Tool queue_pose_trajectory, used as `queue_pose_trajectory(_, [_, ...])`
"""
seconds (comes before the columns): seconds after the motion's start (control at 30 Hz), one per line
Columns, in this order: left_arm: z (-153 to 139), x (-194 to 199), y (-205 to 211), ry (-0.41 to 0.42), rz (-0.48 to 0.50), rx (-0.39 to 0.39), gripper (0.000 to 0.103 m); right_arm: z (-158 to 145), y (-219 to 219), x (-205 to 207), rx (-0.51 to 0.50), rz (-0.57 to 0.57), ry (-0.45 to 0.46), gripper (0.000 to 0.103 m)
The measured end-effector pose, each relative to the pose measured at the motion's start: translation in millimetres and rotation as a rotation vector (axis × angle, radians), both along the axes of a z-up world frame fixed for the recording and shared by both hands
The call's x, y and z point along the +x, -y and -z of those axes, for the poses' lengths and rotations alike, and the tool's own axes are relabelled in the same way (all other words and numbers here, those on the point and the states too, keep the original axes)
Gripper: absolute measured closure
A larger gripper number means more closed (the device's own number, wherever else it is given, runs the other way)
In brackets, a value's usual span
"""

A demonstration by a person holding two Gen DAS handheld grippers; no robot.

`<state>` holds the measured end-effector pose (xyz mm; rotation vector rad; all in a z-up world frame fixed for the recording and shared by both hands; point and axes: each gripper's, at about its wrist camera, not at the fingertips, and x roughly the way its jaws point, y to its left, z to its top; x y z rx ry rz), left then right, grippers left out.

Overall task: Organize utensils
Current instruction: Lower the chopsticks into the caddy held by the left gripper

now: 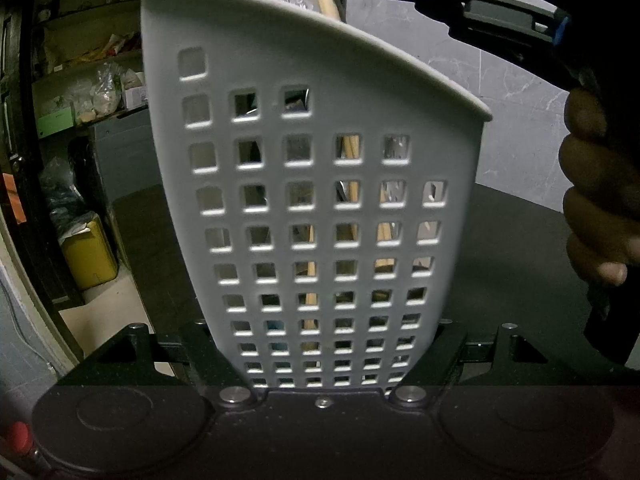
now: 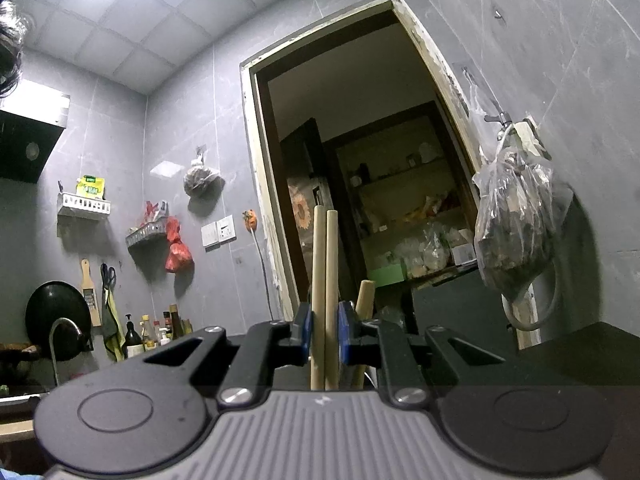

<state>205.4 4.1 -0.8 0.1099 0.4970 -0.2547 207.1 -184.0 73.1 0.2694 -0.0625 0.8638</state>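
A white perforated utensil holder [image 1: 312, 184] fills the left wrist view, tilted, its base between my left gripper's fingers, which are shut on it. Wooden handles [image 1: 310, 292] show through its holes and one sticks out above the rim. My right gripper [image 2: 325, 334] is shut on a pair of wooden chopsticks [image 2: 325, 264] that stand upright between its blue pads. Another wooden handle [image 2: 365, 300] stands just right of them. The right gripper [image 1: 508, 4] also shows at the top right of the left wrist view, above the holder's rim, held by a hand [image 1: 596, 196].
A dark countertop [image 1: 520, 248] lies under the holder. A doorway [image 2: 360, 168] opens onto pantry shelves. A plastic bag [image 2: 516, 216] hangs on the grey tiled wall at right. Bottles [image 2: 152, 328], a tap and a black pan sit at far left.
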Motion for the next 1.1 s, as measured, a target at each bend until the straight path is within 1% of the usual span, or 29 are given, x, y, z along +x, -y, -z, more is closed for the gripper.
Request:
queue_pose_trajectory(0.73, [0,0,0,-0.001,-0.001,0.001,0.027,10,3,-7,-0.035,-0.003,-0.045,0.086])
queue_pose_trajectory(0.8, [0,0,0,-0.001,-0.001,0.001,0.027,11,4,-7,-0.032,-0.005,-0.048,0.084])
queue_pose_trajectory(0.87, [0,0,0,-0.001,-0.001,0.001,0.027,11,4,-7,-0.030,-0.009,-0.052,0.078])
queue_pose_trajectory(1.03, [0,-1,0,-0.002,-0.001,0.001,0.027,11,5,-7,-0.034,-0.011,-0.054,0.074])
queue_pose_trajectory(1.07, [0,0,-1,-0.003,-0.002,0.001,0.027,11,6,-8,-0.034,-0.007,-0.055,0.070])
queue_pose_trajectory(1.1, [0,-1,-1,-0.003,-0.002,0.001,0.027,11,6,-8,-0.033,-0.002,-0.056,0.067])
